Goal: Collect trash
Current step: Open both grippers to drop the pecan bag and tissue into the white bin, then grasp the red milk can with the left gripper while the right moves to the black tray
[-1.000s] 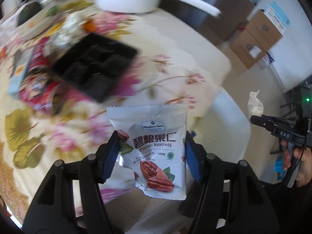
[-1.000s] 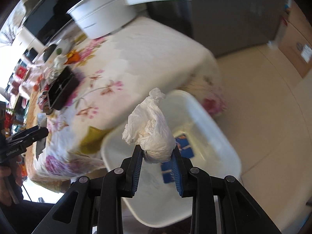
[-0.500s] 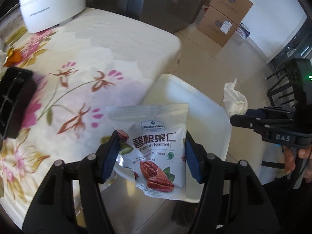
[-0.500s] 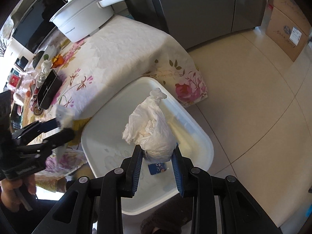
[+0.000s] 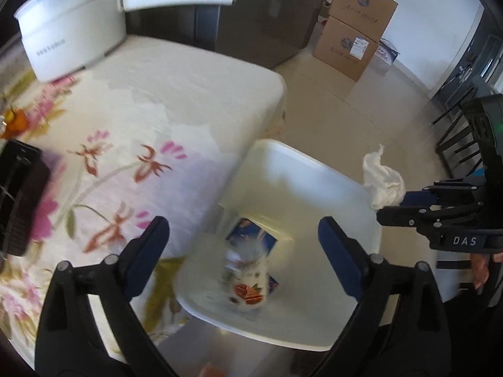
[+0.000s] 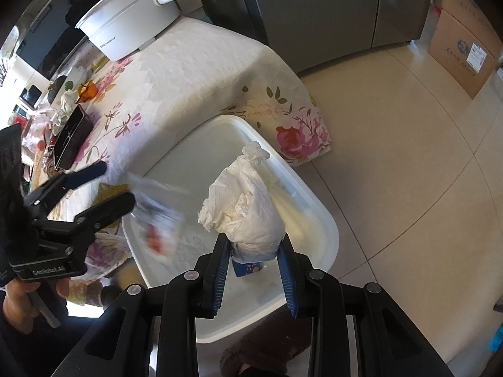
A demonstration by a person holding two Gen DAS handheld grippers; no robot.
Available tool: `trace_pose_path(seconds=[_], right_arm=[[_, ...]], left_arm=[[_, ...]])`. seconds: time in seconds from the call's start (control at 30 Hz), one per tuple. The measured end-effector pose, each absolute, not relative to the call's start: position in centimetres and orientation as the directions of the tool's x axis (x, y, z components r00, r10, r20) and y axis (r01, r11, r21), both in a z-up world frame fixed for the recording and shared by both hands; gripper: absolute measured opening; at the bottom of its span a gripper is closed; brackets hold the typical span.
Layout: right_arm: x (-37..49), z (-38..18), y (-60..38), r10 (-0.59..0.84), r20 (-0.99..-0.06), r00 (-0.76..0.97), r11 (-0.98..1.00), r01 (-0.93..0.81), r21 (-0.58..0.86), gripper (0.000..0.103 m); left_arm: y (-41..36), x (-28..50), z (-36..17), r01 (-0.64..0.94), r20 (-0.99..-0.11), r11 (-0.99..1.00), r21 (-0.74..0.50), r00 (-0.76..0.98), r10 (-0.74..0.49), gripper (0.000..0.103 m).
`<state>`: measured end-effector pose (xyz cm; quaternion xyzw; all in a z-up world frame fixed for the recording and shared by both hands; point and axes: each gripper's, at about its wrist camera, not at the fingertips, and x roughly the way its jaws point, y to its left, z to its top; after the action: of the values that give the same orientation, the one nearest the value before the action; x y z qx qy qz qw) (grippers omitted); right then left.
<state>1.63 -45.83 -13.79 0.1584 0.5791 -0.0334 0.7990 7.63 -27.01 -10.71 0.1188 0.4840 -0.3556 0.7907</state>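
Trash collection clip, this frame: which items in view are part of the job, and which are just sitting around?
Part of the job:
- white bin
- snack packet, blurred, dropping into the bin as the left gripper opens
- crumpled tissue, pinched in the right gripper
- blue wrapper already in the bin

Just sitting around:
- white pot
- black tray
- cardboard boxes

A: Pretty sure this is somebody's home kitchen or dining corner.

B: Yeah, floral tablecloth (image 6: 195, 72), white electric pot (image 6: 125, 28) on it, big steel fridge (image 6: 330, 9) behind, tiled floor (image 6: 408, 157).

A: Cardboard boxes (image 5: 352, 31) stacked by the wall too. Definitely lived-in.
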Motion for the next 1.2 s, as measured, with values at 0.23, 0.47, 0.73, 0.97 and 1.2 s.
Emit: trace_pose_path(seconds=[0.23, 0.47, 0.73, 0.97, 1.2], right_arm=[[2.3, -13.7, -45.1, 0.131, -0.938, 0.322, 0.95, 0.228, 0.211, 0.033], [3.2, -13.4, -44.0, 0.128, -0.935, 0.331, 0.952, 0.225, 0.21, 0.079], [4.8, -11.7, -41.7, 0.121, -0.921, 0.37, 0.957, 0.201, 0.207, 0.079], [7.2, -9.5, -38.2, 0.12, -0.889, 0.441, 0.969, 0.141, 0.2, 0.079], [10.3, -7.1, -33.9, 0.147, -0.837, 0.527, 0.969, 0.094, 0.23, 0.083]], left_arm=[[-24.3, 8.9, -9.5, 0.643, -0.845, 0.759, -0.102, 0.346, -0.407, 0.097], [-20.4, 10.0, -8.1, 0.588, -0.831, 0.804, -0.089, 0.401, -0.386, 0.098], [-15.8, 10.8, -7.0, 0.522, -0.82, 0.85, -0.077, 0.451, -0.352, 0.098], [-10.4, 11.9, -6.2, 0.424, -0.81, 0.902, -0.083, 0.499, -0.309, 0.098], [-4.3, 13.7, -6.2, 0.276, -0.806, 0.957, -0.089, 0.544, -0.232, 0.102]])
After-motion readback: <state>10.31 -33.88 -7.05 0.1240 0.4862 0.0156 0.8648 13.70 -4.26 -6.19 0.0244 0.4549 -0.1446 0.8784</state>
